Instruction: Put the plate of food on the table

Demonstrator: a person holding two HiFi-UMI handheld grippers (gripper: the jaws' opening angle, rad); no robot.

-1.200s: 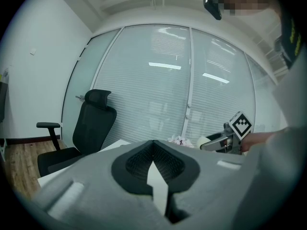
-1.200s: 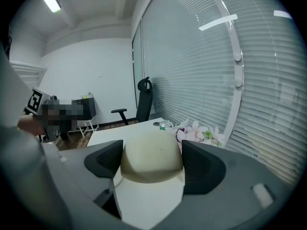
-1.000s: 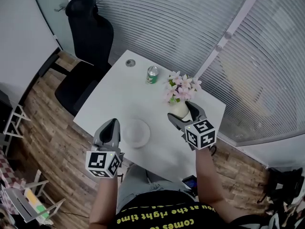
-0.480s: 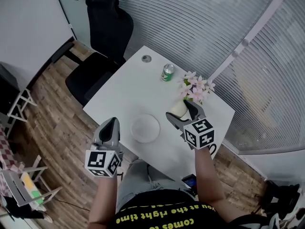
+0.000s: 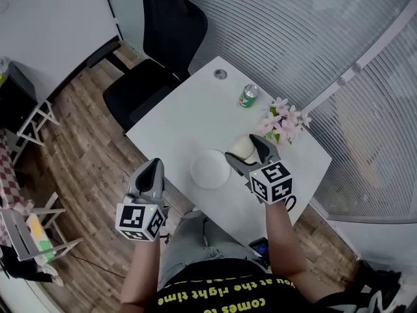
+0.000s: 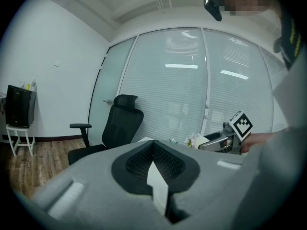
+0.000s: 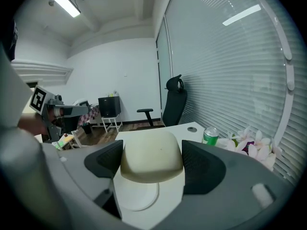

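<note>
A white plate (image 5: 210, 169) lies near the front edge of the white table (image 5: 182, 119); it also shows below the jaws in the right gripper view (image 7: 136, 195). My right gripper (image 5: 242, 147) is shut on a cream-coloured bun (image 7: 151, 156), held just right of the plate and above the table. In the head view the bun (image 5: 240, 150) shows between the two jaws. My left gripper (image 5: 154, 167) hangs off the table's front edge, left of the plate, its jaws together with nothing between them (image 6: 153, 153).
A green can (image 5: 248, 96) and a bunch of pink flowers (image 5: 285, 120) stand at the table's far right. A black office chair (image 5: 156, 51) sits at the far left side. Wood floor, a small rack (image 5: 29, 237) and window blinds surround the table.
The view has swung so the table sits further right and up. The plate now lies closer to the right gripper and its bun. Both grippers hold the same pose.
</note>
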